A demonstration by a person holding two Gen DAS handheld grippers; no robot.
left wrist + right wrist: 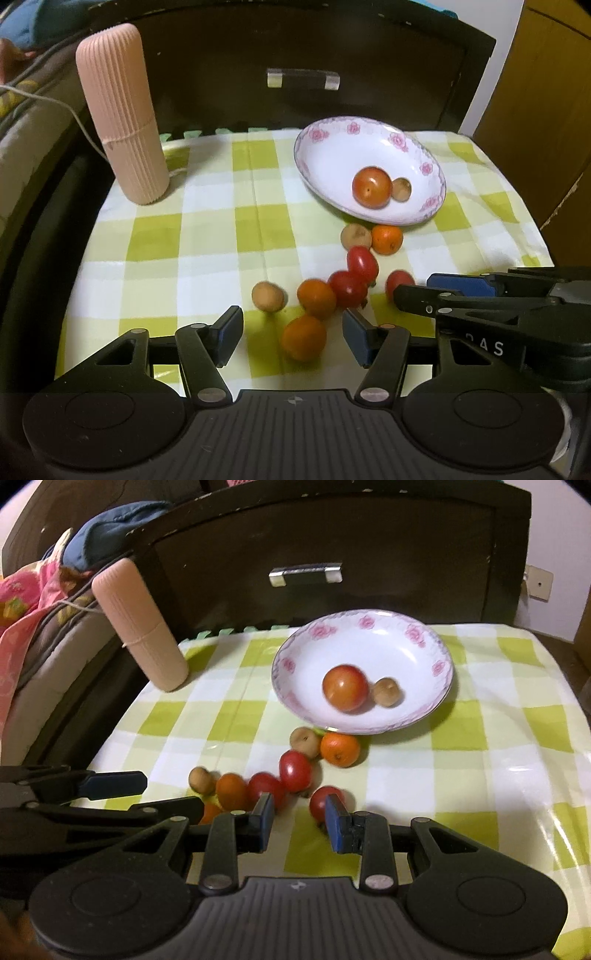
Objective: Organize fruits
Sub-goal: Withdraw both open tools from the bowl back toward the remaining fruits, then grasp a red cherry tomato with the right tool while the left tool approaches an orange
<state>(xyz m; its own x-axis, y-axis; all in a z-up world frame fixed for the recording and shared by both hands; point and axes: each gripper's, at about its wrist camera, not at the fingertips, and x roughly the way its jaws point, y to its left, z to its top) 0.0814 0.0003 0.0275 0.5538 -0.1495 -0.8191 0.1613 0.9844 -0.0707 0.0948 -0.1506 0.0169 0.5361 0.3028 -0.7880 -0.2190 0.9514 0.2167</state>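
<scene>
A white floral plate (332,155) (417,657) holds a large tomato (371,187) (345,688) and a small brown fruit (401,189) (385,691). Several loose fruits lie on the checked cloth in front of it: oranges (304,338) (316,298) (340,749), cherry tomatoes (362,261) (294,770) and brown fruits (269,296) (201,780). My left gripper (291,338) is open, its fingers on either side of the nearest orange. My right gripper (300,821) is open beside a cherry tomato (319,803); it also shows in the left wrist view (432,290).
A tall pink ribbed container (122,114) (142,627) stands at the back left of the table. A dark wooden drawer front with a metal handle (303,79) (306,573) rises behind. Bedding and a cable (55,107) lie to the left.
</scene>
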